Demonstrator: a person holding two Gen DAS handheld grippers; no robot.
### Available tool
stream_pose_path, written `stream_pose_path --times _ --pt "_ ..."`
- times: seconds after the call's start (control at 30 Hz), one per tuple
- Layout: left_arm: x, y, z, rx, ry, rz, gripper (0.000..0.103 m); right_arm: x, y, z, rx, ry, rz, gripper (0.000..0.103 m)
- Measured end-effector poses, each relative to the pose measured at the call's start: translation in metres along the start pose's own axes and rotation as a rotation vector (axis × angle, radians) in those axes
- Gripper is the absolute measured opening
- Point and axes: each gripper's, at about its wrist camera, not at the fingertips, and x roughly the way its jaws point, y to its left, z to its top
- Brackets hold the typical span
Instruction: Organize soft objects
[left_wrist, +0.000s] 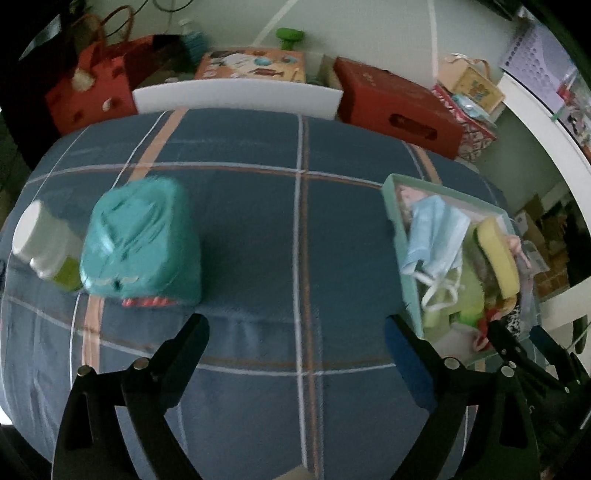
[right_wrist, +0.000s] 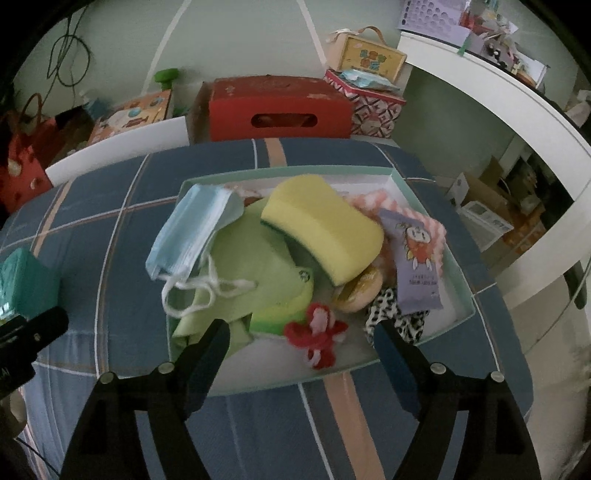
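Left view: my left tool (left_wrist: 295, 338) hangs spread wide over the checked bedcover (left_wrist: 251, 221), gripping nothing. Far left of it a teal pack (left_wrist: 142, 240) (crinkly film, blurred) lies beside a white-capped bottle (left_wrist: 40, 240), both outside the tray (left_wrist: 393, 218), so I judge them the work left.

Right view: my right tool (right_wrist: 301, 338) is released too, empty, above the tray's near edge. Inside are piled a pleated blue mask (right_wrist: 192, 229), a spongy yellow block (right_wrist: 325, 236), a green cloth (right_wrist: 255, 266), a fuzzy red knit (right_wrist: 317, 334) and a glossy purple sachet (right_wrist: 415, 266). Mostly gathered, I reckon.
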Motion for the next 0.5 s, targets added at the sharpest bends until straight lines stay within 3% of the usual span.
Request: stream_pose_path --times 0.17,0.5 --pt "0.000 0.005 -0.014 0.022 -0.001 0.075 0.095 -0.003 0.006 -0.013 -0.020 0.007 0.005 0.083" --pt "-0.004 0.010 -0.038 0.029 0.000 0.152 0.095 -0.005 0.012 -0.027 -0.049 0.023 0.012 0.083"
